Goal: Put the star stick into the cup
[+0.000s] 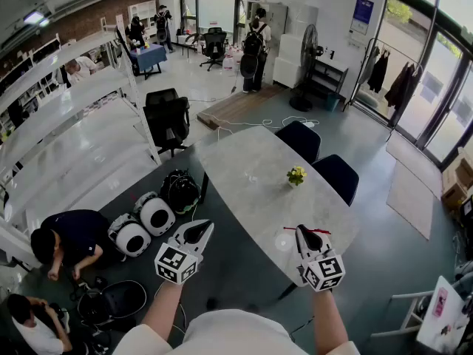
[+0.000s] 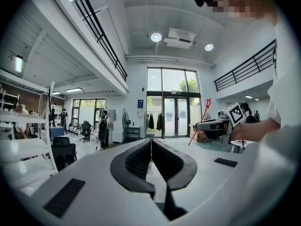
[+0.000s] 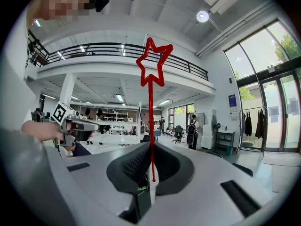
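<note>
Right gripper: ribbed black pads clamped on the star stick. The thin red rod stands upright between them, a hollow five-point star outline at its top. Left gripper: jaws together, nothing held. A pale marbled bench lies just ahead of the right gripper.

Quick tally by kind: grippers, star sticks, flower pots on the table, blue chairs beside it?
grippers: 2, left gripper and right gripper
star stick: 1
flower pot on the table: 1
blue chairs: 2
total: 6
</note>
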`<state>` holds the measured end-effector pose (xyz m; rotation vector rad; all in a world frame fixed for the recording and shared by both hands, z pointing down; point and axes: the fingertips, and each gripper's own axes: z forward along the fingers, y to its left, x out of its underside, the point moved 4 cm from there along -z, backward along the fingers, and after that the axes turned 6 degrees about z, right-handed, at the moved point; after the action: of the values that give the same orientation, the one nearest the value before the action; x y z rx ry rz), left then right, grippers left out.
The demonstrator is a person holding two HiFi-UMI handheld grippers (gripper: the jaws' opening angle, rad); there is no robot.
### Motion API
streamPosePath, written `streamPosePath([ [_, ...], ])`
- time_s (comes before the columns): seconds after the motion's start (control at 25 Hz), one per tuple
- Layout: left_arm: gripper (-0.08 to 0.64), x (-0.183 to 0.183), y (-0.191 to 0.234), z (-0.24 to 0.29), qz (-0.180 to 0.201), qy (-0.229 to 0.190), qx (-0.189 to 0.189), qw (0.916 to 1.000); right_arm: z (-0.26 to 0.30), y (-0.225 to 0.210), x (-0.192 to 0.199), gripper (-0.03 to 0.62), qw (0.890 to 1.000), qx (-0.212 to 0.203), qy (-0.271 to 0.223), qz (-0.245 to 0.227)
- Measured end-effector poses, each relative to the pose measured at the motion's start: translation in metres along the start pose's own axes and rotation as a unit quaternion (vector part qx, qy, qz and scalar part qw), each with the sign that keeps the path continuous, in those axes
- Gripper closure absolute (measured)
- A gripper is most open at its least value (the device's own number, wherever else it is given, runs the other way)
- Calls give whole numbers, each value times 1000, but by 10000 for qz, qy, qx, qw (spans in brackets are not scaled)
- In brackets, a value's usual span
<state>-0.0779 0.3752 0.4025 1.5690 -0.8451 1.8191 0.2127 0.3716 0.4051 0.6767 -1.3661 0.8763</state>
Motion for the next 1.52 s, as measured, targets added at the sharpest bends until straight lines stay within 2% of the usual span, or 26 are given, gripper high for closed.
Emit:
streamPosePath([
  [0.36,538,2,1,0,-34,10,22,10000,1,3,1,575,10000,-3,11,-16],
  [0.8,538,15,9,2,-95,123,129,9998,11,6,8,574,9997,114,36,217],
  [1.52,538,48,86,-34,-117,192,423,9989,68,69,23,573,9986,438,46,299],
])
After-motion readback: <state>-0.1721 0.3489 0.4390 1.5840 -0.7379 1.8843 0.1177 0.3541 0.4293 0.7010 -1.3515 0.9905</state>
